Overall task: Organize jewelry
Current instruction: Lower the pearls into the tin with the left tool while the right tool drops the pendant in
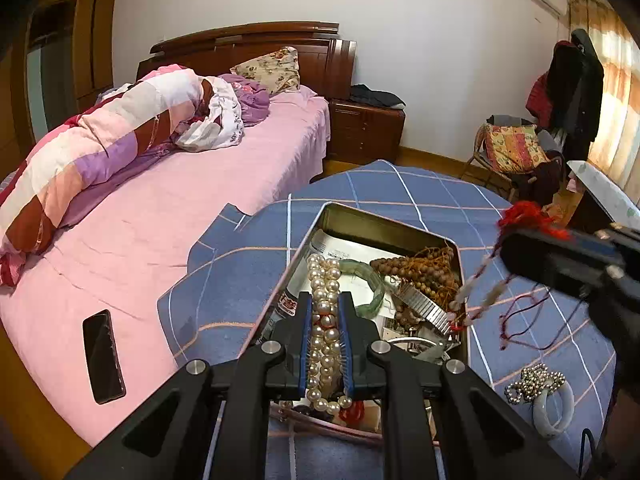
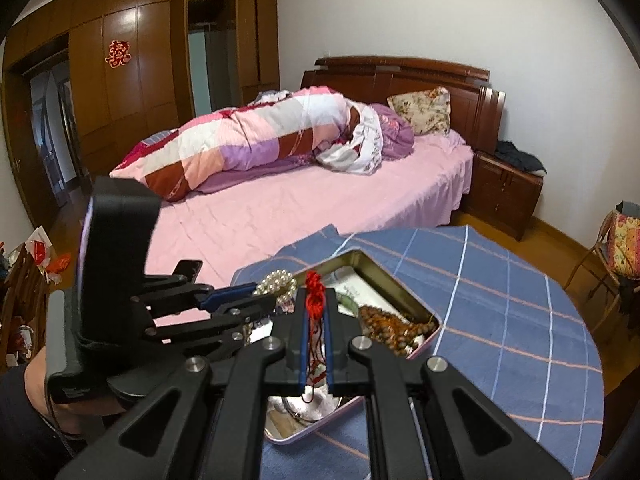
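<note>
An open metal tin sits on a blue checked cloth and holds brown wooden beads, a green bangle and other pieces. My left gripper is over the tin's left side, shut on a pearl necklace that runs between its fingers. To the right, my right gripper is shut on a red-tasselled bead strand that hangs down to the tin's right rim. In the right wrist view the right gripper pinches the red tassel cord above the tin, with the left gripper and its pearls just to the left.
A silver bead chain and a white bangle lie on the cloth right of the tin. Thin red cords trail beside it. A pink bed with a black phone borders the left. A chair stands behind.
</note>
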Demonstrator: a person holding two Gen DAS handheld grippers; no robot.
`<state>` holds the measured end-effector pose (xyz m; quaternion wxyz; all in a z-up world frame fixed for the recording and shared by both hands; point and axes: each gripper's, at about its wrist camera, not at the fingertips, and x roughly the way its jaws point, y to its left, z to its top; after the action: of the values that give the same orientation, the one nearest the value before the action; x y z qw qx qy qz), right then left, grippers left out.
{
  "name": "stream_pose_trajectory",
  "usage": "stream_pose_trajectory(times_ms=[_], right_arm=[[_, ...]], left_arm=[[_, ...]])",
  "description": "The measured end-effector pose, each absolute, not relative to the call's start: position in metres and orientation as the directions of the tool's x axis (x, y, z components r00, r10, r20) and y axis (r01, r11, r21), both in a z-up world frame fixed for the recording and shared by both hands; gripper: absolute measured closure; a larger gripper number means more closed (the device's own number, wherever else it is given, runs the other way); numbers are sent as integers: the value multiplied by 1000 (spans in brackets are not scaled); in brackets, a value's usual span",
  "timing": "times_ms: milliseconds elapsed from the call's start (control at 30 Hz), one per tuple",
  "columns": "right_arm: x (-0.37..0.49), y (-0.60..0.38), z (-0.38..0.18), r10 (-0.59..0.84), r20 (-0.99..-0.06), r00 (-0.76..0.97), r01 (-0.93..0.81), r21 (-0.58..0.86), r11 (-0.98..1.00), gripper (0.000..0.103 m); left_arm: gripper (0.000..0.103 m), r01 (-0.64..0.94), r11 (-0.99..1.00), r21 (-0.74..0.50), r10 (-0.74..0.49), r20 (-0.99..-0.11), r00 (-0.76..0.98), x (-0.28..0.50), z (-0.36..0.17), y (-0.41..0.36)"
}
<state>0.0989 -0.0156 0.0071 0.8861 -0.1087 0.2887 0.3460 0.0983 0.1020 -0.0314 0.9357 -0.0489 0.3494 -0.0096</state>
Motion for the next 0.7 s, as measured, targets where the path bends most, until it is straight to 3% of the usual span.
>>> stream_pose_trajectory(times_ms=[700], right_arm=[[114, -7, -39, 496, -681, 539, -657, 29, 753, 95]], left_arm=[[90, 13, 996, -89, -71, -686, 724, 102, -47, 95]])
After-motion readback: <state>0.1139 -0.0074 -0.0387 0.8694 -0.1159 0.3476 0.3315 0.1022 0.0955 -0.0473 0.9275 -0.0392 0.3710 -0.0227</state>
